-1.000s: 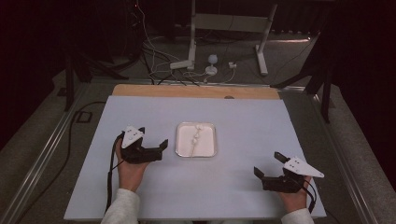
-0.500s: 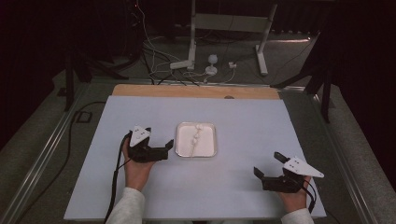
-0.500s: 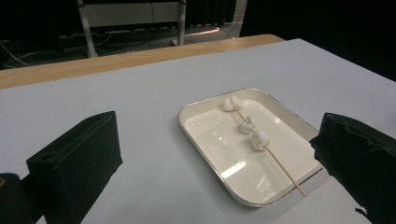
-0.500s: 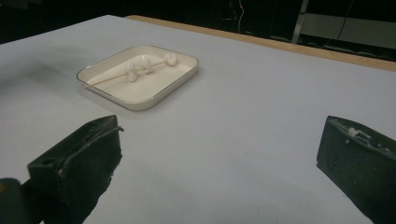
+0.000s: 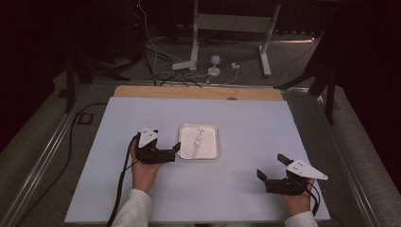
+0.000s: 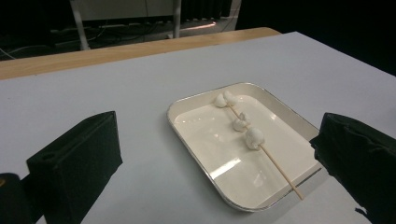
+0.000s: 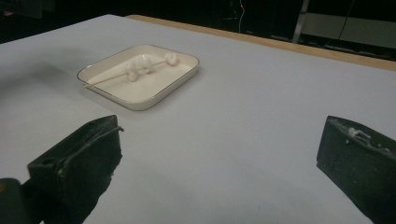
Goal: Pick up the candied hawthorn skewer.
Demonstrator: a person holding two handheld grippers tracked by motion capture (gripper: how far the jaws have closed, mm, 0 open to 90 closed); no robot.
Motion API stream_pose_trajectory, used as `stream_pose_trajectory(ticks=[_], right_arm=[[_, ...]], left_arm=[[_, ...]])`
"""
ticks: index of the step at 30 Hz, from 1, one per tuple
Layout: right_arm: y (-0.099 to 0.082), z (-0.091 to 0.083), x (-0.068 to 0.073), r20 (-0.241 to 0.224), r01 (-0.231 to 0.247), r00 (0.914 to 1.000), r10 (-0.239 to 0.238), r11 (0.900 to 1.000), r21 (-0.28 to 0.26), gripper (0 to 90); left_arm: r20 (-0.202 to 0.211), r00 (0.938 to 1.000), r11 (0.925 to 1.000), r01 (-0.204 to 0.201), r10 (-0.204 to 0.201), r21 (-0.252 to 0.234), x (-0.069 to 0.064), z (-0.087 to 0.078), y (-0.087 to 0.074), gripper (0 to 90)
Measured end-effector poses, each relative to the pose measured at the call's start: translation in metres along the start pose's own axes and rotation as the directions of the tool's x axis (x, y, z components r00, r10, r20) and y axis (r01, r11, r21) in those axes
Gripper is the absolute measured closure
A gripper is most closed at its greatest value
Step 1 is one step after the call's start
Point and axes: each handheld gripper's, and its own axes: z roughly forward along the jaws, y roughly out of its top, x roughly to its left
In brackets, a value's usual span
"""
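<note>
The left tongs point(image 5: 176, 150), jaws apart and empty, have slid right to the tray point(image 5: 213, 156) holding the skewer point(image 6: 261, 149) mid-desk, likely lining up a grasp. The right tongs point(image 5: 270, 169), also apart, stay near-right.

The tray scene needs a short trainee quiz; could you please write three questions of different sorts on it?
1. True or false: the skewer lies in the tray.
2. Which tool is nearer the tray? A) left tool B) right tool
3. Fill in: both tools' jaws stand ____.

Key: 1 true. 2 A; its tip is almost at the tray's edge, though contact cannot be told. 3 open, holding nothing.
</note>
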Motion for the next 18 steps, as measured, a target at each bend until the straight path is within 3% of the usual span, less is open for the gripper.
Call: stream_pose_trajectory(ticks=[18], right_arm=[[0.0,0.0,0.0,0.0,0.002,1.0,-0.002,1.0,0.002,0.0]], left_arm=[[0.022,0.9996,0.9973,-0.022,0.02,0.07,-0.013,0.028,-0.007,1.1]])
